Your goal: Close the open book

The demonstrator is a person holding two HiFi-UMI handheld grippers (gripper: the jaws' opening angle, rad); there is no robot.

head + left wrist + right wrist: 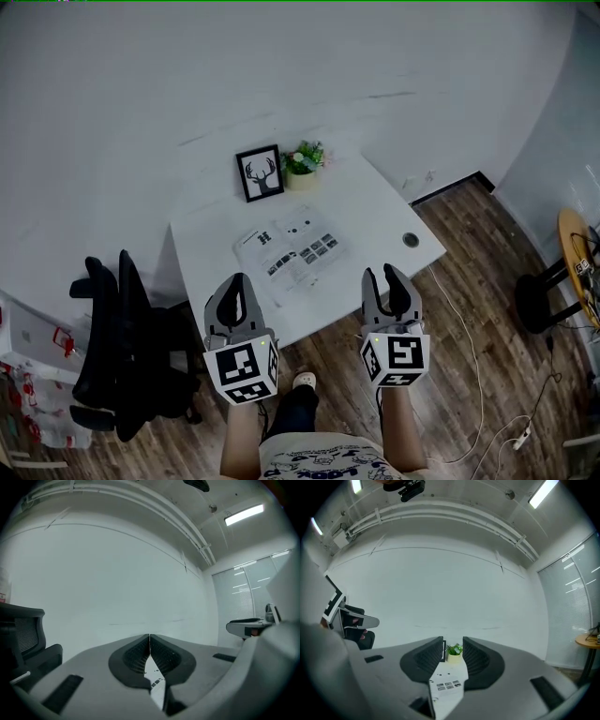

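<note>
Overhead view from a head camera: a white tabletop (380,211) stands against a pale wall, on a wooden floor (473,300). An open book (292,251) lies flat near the middle of the tabletop, its two pages of text and small dark pictures facing up. Behind it, at the far edge, a black-framed deer picture (260,173) stands upright, and a small potted plant (304,164) sits just beside it on the right. A round cable hole (411,240) is set into the tabletop well to the right of the book.

Two hand-held grippers, each bearing a cube with square markers, point level toward the tabletop from its near edge. The left tongs (236,280) are in line with the book's left half and the right tongs (382,273) are off to the book's right. Neither touches the book.

The left gripper view shows the left tongs (149,638) closed, tips meeting, with nothing between them. The right gripper view shows the right tongs (453,642) parted and empty; through the gap the potted plant (454,650) and, nearer, the book (446,685) appear on the tabletop.

A black office chair (117,347) stands to the left of the tabletop. A round wooden side table (574,251) sits at the far right, and a white cable (475,366) trails across the floor.
</note>
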